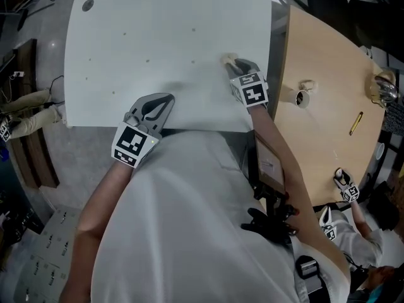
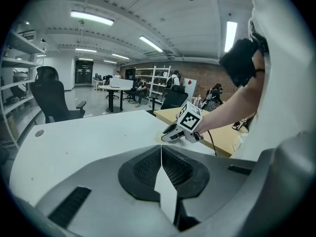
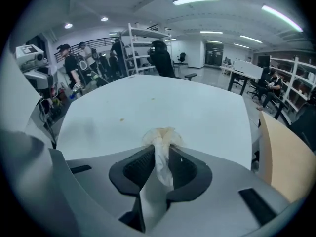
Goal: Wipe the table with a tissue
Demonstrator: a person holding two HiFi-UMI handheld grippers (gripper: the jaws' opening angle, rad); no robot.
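Lowest in the head view is the person's white shirt [image 1: 189, 219], with both forearms reaching up the frame from it. The left hand-held gripper [image 1: 165, 100] sits at lower centre, its tips over the near edge of the white counter [image 1: 158, 36]. In the left gripper view its jaws are pressed together with nothing between them.

Up and to the right, the right hand-held gripper [image 1: 235, 63] points down at the counter's surface close to its right edge. In the right gripper view, the right hand-held gripper [image 3: 159, 154] is clamped on the tissue [image 3: 160, 137]. The tissue is pinched into a narrow strip between the pads, and its crumpled cream end bunches out past the tips onto the counter. From the head view, the tissue [image 1: 226, 59] shows as a small pale wad just ahead of those tips.

A few small brown specks [image 1: 148, 60] dot the surface beyond, and a round grommet hole [image 1: 88, 5] sits in the upper left corner.

At the frame's right stands a wooden counter [image 1: 322, 144] carrying a yellow pen [image 1: 356, 124].
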